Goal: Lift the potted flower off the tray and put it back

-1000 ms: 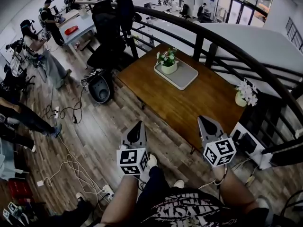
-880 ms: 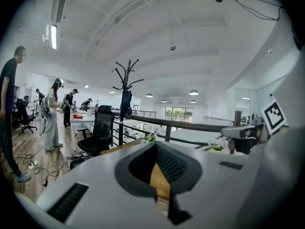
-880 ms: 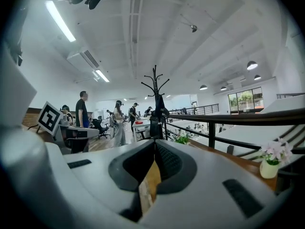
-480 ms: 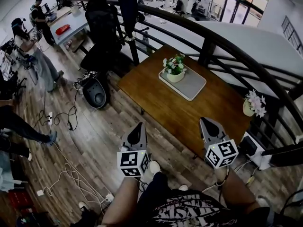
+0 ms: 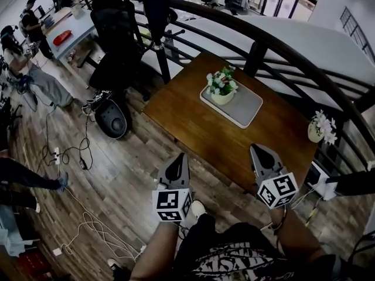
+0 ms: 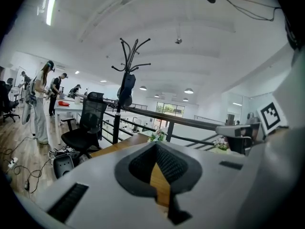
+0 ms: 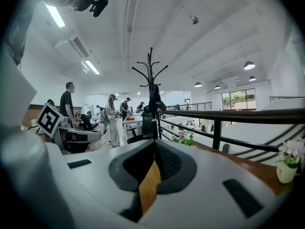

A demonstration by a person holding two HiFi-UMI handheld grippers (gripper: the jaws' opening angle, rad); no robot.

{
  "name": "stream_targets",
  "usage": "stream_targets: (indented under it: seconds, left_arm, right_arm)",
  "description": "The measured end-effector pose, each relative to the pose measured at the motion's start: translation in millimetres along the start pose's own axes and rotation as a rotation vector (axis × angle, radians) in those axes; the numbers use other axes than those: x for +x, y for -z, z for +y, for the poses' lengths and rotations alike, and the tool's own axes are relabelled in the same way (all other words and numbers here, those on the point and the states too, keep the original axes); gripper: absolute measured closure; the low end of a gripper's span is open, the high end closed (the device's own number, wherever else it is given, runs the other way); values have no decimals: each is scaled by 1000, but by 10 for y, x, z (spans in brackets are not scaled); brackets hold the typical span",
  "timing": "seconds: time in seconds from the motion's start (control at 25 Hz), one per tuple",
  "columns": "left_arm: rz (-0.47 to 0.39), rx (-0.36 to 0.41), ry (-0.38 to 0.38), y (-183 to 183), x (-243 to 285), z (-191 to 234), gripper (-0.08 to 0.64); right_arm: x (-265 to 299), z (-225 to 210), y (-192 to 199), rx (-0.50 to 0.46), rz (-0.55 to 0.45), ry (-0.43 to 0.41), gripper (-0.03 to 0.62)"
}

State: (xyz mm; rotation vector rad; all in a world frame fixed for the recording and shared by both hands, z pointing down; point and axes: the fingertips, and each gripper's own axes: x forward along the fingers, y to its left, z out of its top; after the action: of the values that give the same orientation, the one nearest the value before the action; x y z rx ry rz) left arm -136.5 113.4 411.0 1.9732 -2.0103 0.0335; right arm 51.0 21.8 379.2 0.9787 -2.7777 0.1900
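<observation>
A plank floor [image 5: 117, 174] fills the left half of the head view, with loose cables [image 5: 88, 221] trailing across its lower left. A black curved railing [image 5: 281, 45] sweeps from top centre down the right side. Inside that curve stands a brown wooden table [image 5: 193, 113], at the centre of the frame. A black office chair [image 5: 114, 45] and a coat stand [image 5: 157, 16] crowd the table's upper-left corner, and a round black bin-like thing [image 5: 111, 119] sits on the floor just beside its left edge.

A grey tray [image 5: 249, 107] lies on the far part of the table, its long side running from upper left to lower right. The potted flower [image 5: 222, 86] stands upright on the tray's upper-left end. A second flower pot [image 5: 321, 129] stands at the table's right edge, well apart from the tray.

Nothing lies between the claws and the tray except bare tabletop. The left claw [image 5: 179, 157] is held over the floor near the table's near edge. The right claw [image 5: 258, 148] is held over that edge. Both point up the frame towards the table, side by side. In its own view each claw has its jaws together with nothing between them.
</observation>
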Motion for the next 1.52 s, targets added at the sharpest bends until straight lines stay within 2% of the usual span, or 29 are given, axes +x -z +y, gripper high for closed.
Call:
stream_targets:
  seconds: [0.32, 0.64, 0.84, 1.16, 1.32, 1.52]
  left_arm:
    - [8, -18, 50, -72, 356, 133, 552]
    - [35, 15, 102, -149, 715, -184, 552]
    - [60, 23, 83, -67, 944, -282, 552]
    - [81, 25, 38, -92, 1389, -389, 552]
    - [95, 55, 28, -75, 1561, -488, 552]
    - [113, 58, 28, -6, 1727, -573, 552]
  right_arm:
    - [225, -115, -84, 16, 3, 46, 594]
    - [205, -495, -92, 46, -10, 77, 594]
    - [270, -732, 31, 38, 18, 71, 594]
    - [478, -959, 51, 34, 26, -9, 594]
    - [538, -1095, 73, 52, 26, -30, 594]
    - [636, -1237, 150, 62, 31, -34, 594]
